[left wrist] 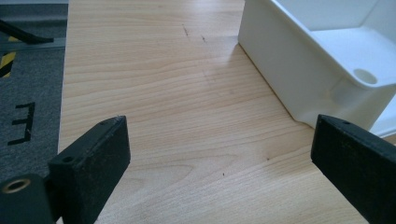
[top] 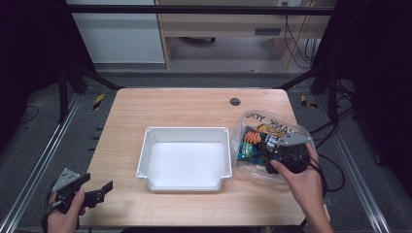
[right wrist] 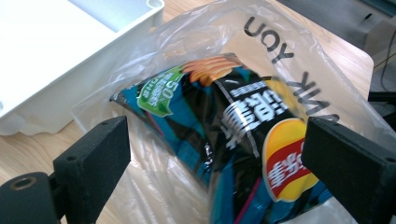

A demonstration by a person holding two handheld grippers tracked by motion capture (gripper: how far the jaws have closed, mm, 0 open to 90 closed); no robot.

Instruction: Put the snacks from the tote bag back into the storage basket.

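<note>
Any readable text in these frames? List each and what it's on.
"THANK YOU", partly creased: clear plastic bag, upside down in the right gripper view.
"50": green patch on the chip bag.
Chip bag's other print, non-Latin characters on the black band and red-yellow logo: cannot transcribe reliably.
"E"-like mark: floor beside the table.

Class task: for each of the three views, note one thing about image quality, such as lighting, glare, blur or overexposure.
High view: the table is evenly lit, the room's sides fall into dark. Left gripper view: the tray is washed out, its inside nearly pure white; the wood grain is sharp. Right gripper view: the clear bag carries glare, and the chip packet is soft at its lower edge.
</note>
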